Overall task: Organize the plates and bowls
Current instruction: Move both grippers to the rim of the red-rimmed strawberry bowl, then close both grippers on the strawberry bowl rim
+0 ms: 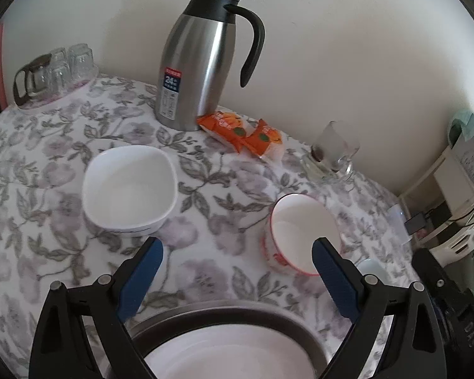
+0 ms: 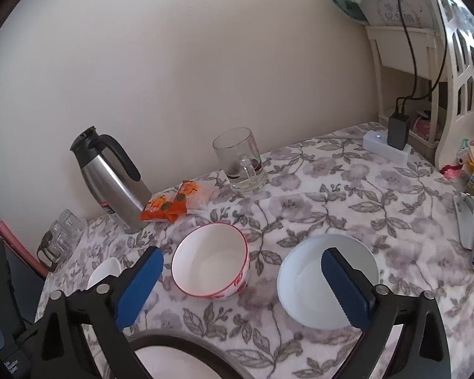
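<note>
Left claw (image 1: 237,279): released, jaws wide apart, hovering over the near dark-rimmed plate (image 1: 233,345)
Right claw (image 2: 241,279): released, holding nothing, above the desk (image 2: 347,195)
Square white bowl (image 1: 129,186): left, upright
Red-rimmed bowl (image 2: 210,260): middle, tilted
Pale round bowl (image 2: 327,281): right, just beside the red-rimmed one
Far side: steel jug (image 1: 199,66), orange packets (image 1: 240,134), glass mug (image 2: 240,159)
</note>
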### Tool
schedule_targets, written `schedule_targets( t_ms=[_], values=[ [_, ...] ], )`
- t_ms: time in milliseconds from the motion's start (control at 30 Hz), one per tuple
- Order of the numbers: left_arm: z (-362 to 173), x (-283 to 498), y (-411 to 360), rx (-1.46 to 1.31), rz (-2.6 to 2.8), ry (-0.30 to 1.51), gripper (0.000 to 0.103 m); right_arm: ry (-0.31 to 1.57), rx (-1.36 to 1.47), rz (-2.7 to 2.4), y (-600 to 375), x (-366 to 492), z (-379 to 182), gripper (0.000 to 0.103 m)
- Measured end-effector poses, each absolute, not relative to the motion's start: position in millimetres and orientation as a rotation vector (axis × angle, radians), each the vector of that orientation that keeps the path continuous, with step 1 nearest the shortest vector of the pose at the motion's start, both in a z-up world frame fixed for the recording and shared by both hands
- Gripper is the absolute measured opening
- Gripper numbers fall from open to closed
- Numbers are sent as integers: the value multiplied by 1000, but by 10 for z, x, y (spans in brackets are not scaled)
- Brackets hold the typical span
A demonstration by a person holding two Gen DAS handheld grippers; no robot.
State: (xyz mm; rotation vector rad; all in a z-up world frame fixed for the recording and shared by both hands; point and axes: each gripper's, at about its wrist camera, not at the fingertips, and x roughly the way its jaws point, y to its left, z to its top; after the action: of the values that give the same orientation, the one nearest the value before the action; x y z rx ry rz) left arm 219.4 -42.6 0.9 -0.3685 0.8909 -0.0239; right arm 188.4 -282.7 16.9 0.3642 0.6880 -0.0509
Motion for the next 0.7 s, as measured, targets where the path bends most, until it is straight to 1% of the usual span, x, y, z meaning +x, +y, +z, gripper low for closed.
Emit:
schedule_targets(
  t_ms=[67,200,233,267,300,333,433,467,600,667,700],
  values=[
    [-4,2270,-437,-369,-24,903,95,692,361,-53,-2848,1933,161,92],
    [-46,2402,-461,-375,-38,923,95,725,382,-16,-2860,2058,96,84],
    [-54,2438,-469,-378,-46,926,95,731,386,-2,-2851,2086,77,79],
    [-57,2471,-480,-381,-53,927,95,742,376,6,-2826,2129,45,71],
    [-63,2509,-495,-380,-64,929,94,752,365,12,-2806,2160,15,67],
    [-73,2548,-506,-378,-72,934,91,767,356,20,-2787,2202,-36,62],
    [-119,2640,-512,-382,-87,960,82,820,358,28,-2783,2309,-175,53],
    [-136,2668,-519,-384,-90,970,80,839,358,30,-2782,2349,-226,51],
    [-222,2755,-630,-365,-125,1004,75,902,354,47,-2732,2475,-403,48],
    [-290,2791,-701,-353,-143,1026,69,936,345,46,-2697,2518,-491,44],
    [-344,2815,-737,-351,-150,1043,64,947,346,46,-2692,2531,-523,44]
  ],
)
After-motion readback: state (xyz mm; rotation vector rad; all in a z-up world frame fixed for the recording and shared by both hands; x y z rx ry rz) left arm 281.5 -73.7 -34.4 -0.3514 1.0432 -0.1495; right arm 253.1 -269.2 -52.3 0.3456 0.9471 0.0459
